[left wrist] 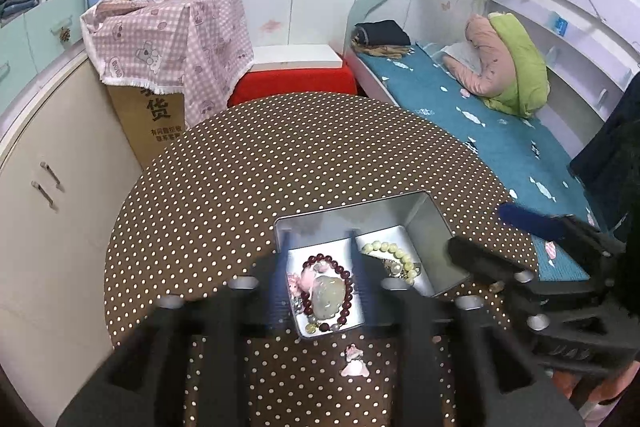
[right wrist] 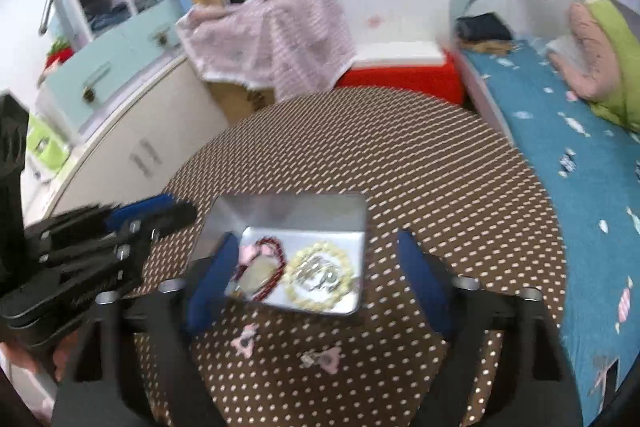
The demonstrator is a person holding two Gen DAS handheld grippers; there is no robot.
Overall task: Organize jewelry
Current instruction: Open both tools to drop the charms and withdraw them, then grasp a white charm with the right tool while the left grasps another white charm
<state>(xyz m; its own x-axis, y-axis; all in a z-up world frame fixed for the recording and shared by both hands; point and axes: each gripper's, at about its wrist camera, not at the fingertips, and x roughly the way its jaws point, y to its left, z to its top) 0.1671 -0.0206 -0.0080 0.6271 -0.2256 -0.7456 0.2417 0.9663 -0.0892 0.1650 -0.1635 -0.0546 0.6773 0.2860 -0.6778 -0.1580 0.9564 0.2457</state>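
Observation:
A silver metal tin [left wrist: 420, 223] [right wrist: 292, 211] sits on the brown polka-dot table [left wrist: 280, 155] [right wrist: 440, 163]. It holds a dark red bead bracelet [left wrist: 344, 275] [right wrist: 276, 251] with a pale stone [left wrist: 330, 293], a pink clip [left wrist: 312, 277] [right wrist: 248, 253] and a cream bead bracelet [left wrist: 394, 251] [right wrist: 320, 275]. A pink clip [left wrist: 354, 361] [right wrist: 245, 339] lies on the table in front of the tin. Another pink clip [right wrist: 324, 357] lies beside it. My left gripper [left wrist: 318, 255] is open over the tin's left part. My right gripper [right wrist: 316, 255] is open wide over the tin.
A bed with a teal cover [left wrist: 500, 131] [right wrist: 580, 155] runs along the right. A red box with a white lid [left wrist: 296, 75] [right wrist: 400, 67] and a cardboard box under pink checked cloth [left wrist: 172, 39] [right wrist: 272, 35] stand behind the table. White cabinets [left wrist: 52, 187] stand on the left.

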